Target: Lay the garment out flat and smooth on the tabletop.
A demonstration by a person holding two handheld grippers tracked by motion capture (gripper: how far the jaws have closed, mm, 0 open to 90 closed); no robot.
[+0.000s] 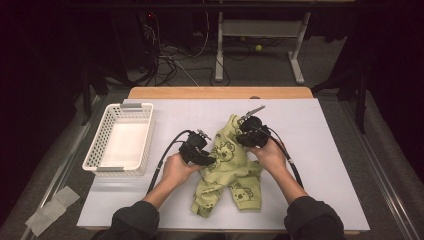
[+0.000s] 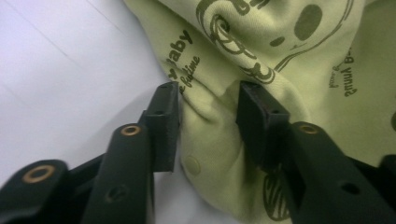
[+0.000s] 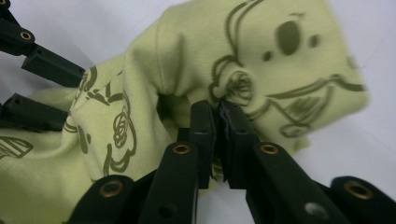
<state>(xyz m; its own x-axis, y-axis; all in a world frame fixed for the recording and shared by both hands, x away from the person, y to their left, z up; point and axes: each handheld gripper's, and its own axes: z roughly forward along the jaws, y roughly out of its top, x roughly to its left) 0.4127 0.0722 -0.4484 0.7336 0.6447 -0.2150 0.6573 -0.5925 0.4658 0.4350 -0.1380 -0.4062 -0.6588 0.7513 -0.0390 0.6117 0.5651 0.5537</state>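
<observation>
- White table sheet: soft, light green garment, floppy
- Right gripper pinches a fold; left gripper spread astride cloth, so you should grip seams

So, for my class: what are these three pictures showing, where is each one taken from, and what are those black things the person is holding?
No robot arm here: a person holds a hand-held two-jaw tool in each hand. The high view looks down on the white-covered table. The other two pictures come from small cameras riding on each tool, looking along its black jaws.

On the table lie a white plastic lattice basket and a pale green baby garment printed with koalas.

The left tool has its jaws apart, with a fold of the garment lying between them; the pads do not seem to press it. The right tool has its jaws nearly together, pinching a bunched bit of the same cloth and lifting it slightly.
</observation>
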